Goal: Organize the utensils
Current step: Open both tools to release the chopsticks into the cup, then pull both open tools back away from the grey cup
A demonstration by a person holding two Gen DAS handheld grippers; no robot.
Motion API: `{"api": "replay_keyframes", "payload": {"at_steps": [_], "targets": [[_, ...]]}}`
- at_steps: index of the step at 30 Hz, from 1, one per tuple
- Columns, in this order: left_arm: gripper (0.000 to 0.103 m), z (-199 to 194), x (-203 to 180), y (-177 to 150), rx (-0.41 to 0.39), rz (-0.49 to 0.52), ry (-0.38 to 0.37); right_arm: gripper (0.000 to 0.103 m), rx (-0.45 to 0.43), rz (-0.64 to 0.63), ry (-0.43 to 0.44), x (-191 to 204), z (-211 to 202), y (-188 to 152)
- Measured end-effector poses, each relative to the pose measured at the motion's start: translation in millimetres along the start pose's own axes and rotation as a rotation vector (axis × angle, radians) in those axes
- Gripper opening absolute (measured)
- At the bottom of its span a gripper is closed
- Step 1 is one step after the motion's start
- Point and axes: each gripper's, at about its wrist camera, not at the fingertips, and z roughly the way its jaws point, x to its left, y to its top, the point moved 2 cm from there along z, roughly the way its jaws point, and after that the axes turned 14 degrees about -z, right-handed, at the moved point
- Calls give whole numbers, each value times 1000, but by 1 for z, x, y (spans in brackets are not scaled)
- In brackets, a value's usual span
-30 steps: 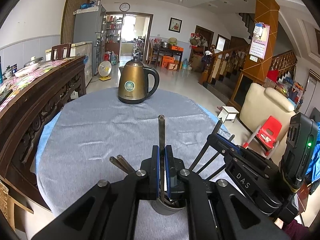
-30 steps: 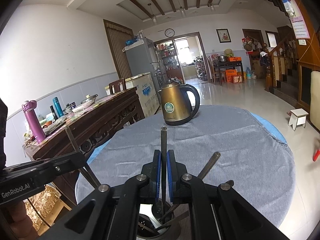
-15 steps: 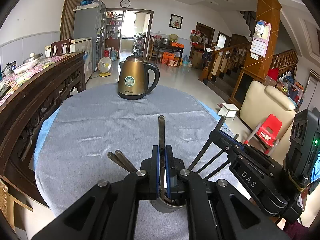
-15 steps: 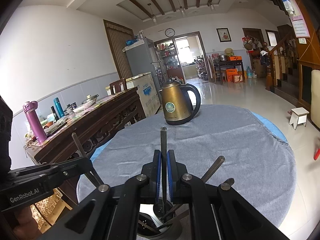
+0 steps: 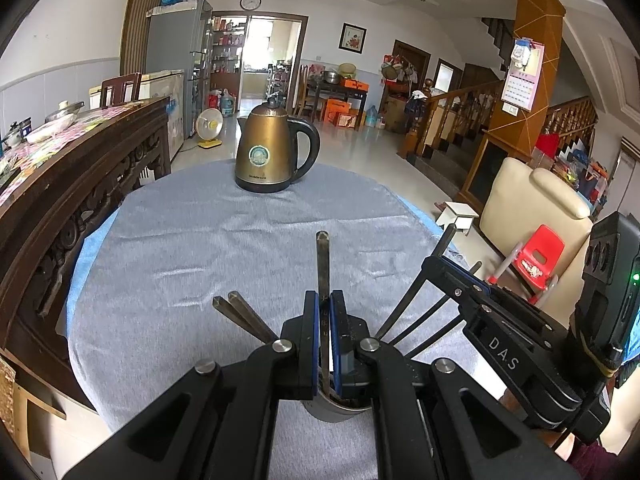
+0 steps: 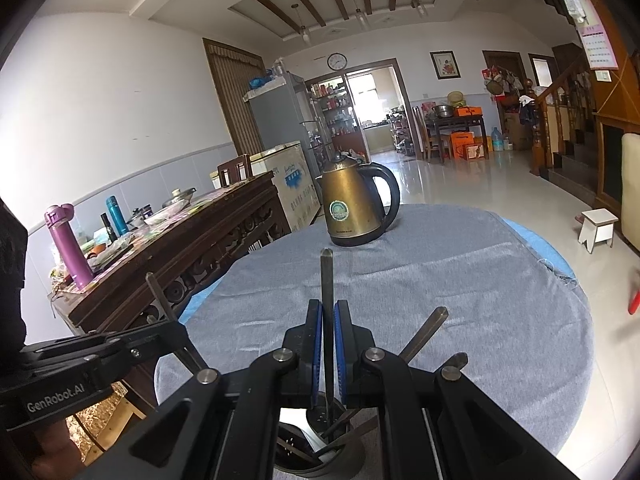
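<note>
My left gripper (image 5: 325,312) is shut on the dark metal handle of an upright utensil (image 5: 322,264), directly above a steel utensil holder (image 5: 332,410) near the table's front. Two more handles (image 5: 240,314) lean out of the holder to the left. On the right, my right gripper (image 5: 438,266) clamps another thin utensil. In the right wrist view the right gripper (image 6: 328,320) is shut on a straight handle (image 6: 327,280) over the same holder (image 6: 316,456), where several utensils stand. The left gripper's body (image 6: 120,344) shows at the left with its utensil (image 6: 160,300).
A round table with a grey cloth (image 5: 200,240) carries a bronze electric kettle (image 5: 272,152) at its far side. A carved dark wood sideboard (image 5: 80,168) crowds the left edge. A cream sofa (image 5: 532,200) and a red child's chair (image 5: 540,256) stand to the right.
The left gripper has shifted slightly with its utensil, seen a little lower and further right in the right wrist view. The right gripper has kept still. Both grips are unchanged.
</note>
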Motion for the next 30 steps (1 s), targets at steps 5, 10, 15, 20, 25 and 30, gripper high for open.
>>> {"api": "replay_keyframes", "payload": {"at_steps": [5,10,15,20,25,30], "targets": [[5,4,3,-1,20,-12,10,8,1,3,2,-1,2,0],[10,6,7,-1,36,-26,14,8,29,25,14,-3,7,-1],[43,5,10,-1,27,-38,25,8,45,67,23,-10,8,-3],[49,0,8,-1,19,-33,24,8,37,87,16,-16,0,-5],[55,-3,10,0,7,-37,37,30,22,112,-5,-24,-8,-4],[58,-9,17,3,-16,-48,51,33,-36,110,-23,-25,-26,1]]}}
